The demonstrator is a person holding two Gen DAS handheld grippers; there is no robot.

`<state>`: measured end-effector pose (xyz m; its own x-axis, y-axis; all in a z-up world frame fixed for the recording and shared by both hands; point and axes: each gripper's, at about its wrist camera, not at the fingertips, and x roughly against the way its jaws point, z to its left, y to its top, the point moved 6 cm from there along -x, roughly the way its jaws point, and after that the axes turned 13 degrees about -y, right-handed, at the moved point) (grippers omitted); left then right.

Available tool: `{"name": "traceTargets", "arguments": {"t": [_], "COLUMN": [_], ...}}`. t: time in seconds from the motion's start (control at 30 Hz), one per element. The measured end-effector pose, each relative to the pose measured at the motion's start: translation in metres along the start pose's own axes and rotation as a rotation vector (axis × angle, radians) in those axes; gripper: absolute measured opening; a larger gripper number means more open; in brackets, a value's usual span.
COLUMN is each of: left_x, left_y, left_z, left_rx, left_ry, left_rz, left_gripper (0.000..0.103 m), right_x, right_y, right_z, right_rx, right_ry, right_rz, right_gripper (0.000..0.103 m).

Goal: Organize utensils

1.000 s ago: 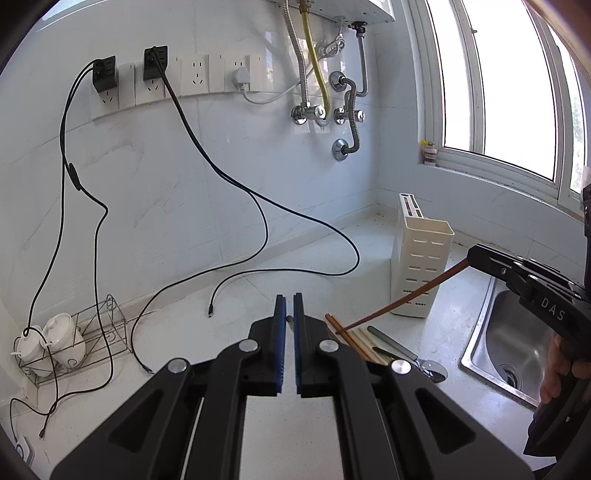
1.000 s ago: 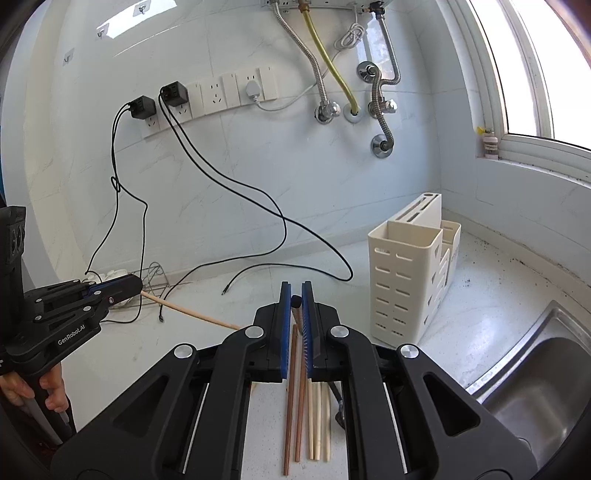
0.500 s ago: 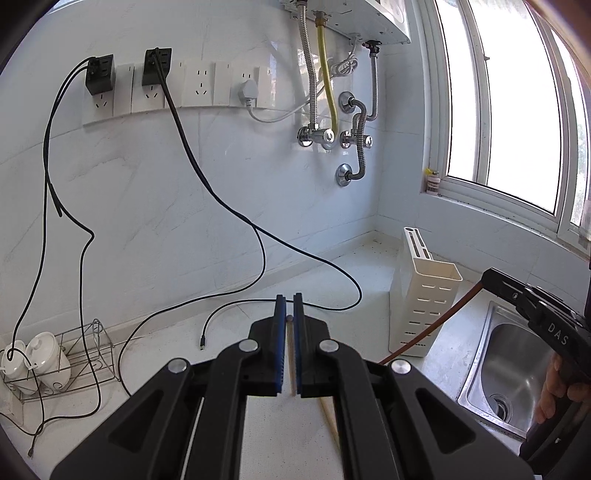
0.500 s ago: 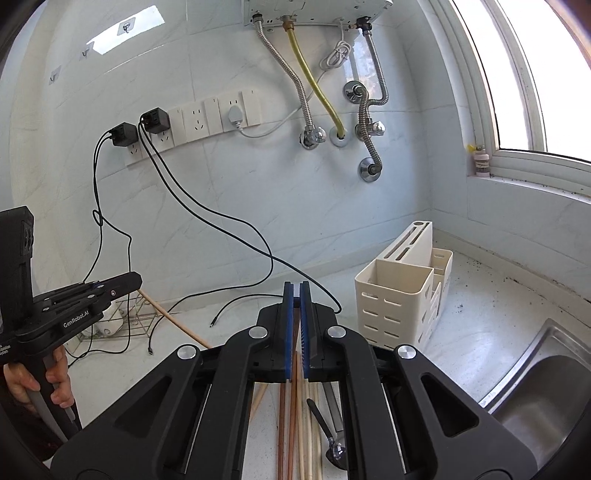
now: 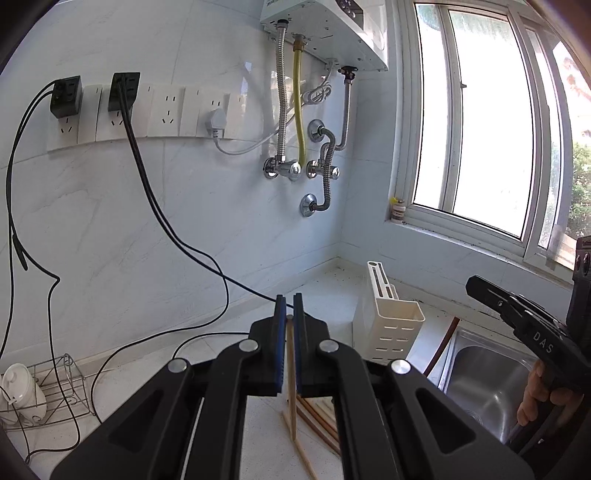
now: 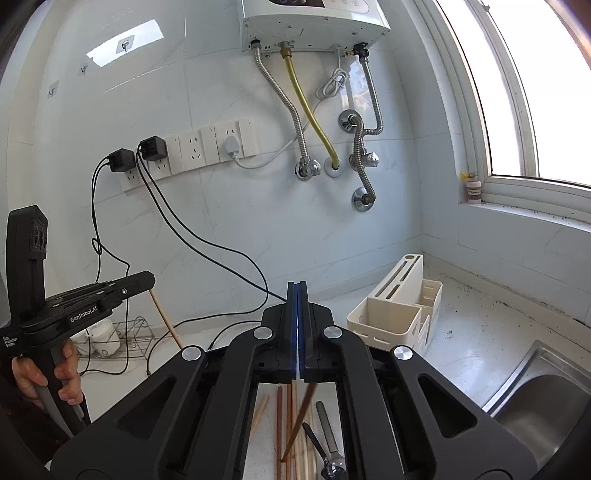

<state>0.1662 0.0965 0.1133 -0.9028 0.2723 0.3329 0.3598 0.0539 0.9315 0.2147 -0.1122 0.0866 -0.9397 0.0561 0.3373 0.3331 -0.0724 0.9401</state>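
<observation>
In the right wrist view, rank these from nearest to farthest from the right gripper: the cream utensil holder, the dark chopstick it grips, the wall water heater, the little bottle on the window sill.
1. Dark chopstick, clamped in the right gripper, hanging below.
2. Cream utensil holder, on the counter, to the right.
3. Little bottle, far right on the sill.
4. Water heater, high on the wall; close to the bottle in rank.

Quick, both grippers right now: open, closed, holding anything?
Left gripper: closed on a light wooden chopstick.
Right gripper: closed on a dark brown chopstick.
</observation>
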Motion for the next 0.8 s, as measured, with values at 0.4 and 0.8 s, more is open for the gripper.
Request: {"name": "traceTargets", "arguments": {"t": [0.4,0.8], "left_x": [0.003,-0.006], "left_y": [-0.006,-0.021], "left_z": [-0.025,-0.055], "left_rx": [-0.017,-0.042], "left_ry": [-0.058,-0.175], "left_rz": [0.015,0.073], "left_gripper": [0.003,0.003], "right_x": [0.009,-0.003], "right_y": [-0.029,-0.098], "right_z": [-0.052,-0.118], "right_rx": [-0.087,-0.225], "right_ry": [-0.109,-0.259], "right_rz": [0.112,0.285], "right_gripper": [0.001,0.009]}}
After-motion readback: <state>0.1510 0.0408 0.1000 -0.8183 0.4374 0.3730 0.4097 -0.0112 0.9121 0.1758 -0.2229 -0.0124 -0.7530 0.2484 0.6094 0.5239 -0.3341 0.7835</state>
